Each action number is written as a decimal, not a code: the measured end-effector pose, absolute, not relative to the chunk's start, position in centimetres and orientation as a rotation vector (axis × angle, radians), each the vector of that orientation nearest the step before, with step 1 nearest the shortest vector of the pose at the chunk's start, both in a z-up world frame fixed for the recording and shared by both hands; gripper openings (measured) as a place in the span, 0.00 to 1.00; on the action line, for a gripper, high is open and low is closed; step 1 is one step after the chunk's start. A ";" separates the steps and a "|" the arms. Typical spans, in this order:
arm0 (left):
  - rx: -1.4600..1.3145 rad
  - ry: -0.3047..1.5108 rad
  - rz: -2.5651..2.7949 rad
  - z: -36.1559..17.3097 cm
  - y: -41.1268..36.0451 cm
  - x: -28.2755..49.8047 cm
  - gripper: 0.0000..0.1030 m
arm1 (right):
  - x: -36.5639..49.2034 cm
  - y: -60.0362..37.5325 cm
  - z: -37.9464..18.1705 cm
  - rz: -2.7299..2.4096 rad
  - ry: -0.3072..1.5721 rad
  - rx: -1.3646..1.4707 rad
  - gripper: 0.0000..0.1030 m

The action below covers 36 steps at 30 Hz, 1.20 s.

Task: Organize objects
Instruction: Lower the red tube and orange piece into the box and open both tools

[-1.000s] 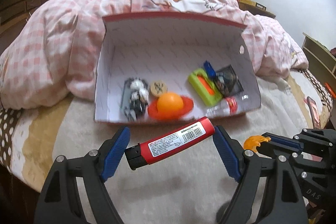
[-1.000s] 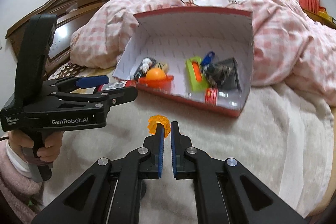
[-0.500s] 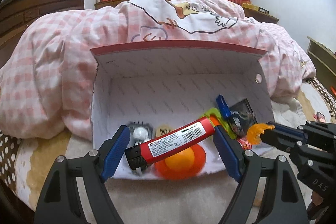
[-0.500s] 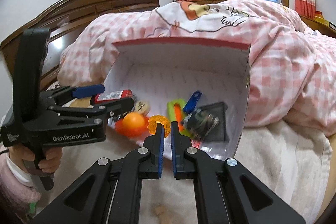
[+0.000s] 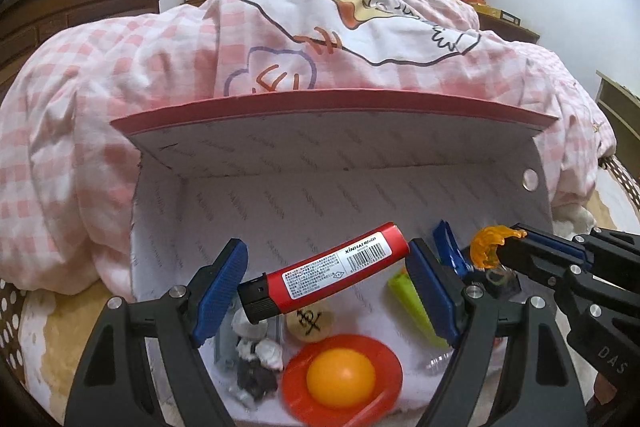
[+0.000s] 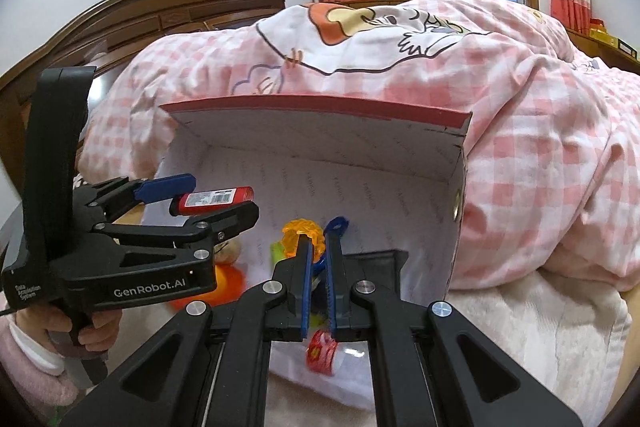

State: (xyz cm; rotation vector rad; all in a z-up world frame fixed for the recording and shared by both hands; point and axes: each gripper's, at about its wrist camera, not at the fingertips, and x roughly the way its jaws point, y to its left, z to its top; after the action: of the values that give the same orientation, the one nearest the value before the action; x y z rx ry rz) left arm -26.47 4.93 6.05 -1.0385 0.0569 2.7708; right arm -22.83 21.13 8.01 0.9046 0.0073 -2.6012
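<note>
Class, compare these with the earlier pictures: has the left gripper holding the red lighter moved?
Yes. The left gripper with the red lighter has moved toward the box: the lighter now hangs over its inside, not short of its near edge.

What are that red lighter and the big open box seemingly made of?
The red lighter looks like glossy plastic with a printed paper label and black cap. The box seems to be thin cardboard: matte white printed inside, red outside, with creased, slightly bowed walls.

Black claw (image 5: pixel 326 281) frames, blue pads, silver screws, pink fuzzy sleeve (image 6: pixel 24 383)
</note>
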 end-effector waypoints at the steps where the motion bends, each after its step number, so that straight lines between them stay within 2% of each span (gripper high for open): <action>1: -1.044 0.053 2.772 5.9 5.0 -26.8 0.79 | -23.1 21.2 8.0 -2.605 0.010 0.907 0.07; 12: -1.120 0.036 2.777 5.1 4.9 -29.0 0.81 | -25.2 21.5 7.2 -2.635 0.024 0.939 0.08; 16: -1.125 0.047 2.776 5.2 4.9 -28.8 0.81 | -25.1 21.5 7.4 -2.649 0.031 0.929 0.25; 19: -1.124 0.049 2.772 5.3 5.0 -28.5 0.81 | -25.1 21.5 7.6 -2.657 0.042 0.925 0.30; 36: -1.109 0.052 2.777 6.3 4.7 -26.4 0.81 | -23.4 21.5 8.4 -2.659 0.026 0.895 0.33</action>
State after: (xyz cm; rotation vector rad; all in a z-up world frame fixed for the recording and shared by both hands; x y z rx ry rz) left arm -26.44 4.70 6.26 -1.1091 0.0517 2.7772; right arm -23.39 21.51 8.40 0.8947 0.0259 -2.6589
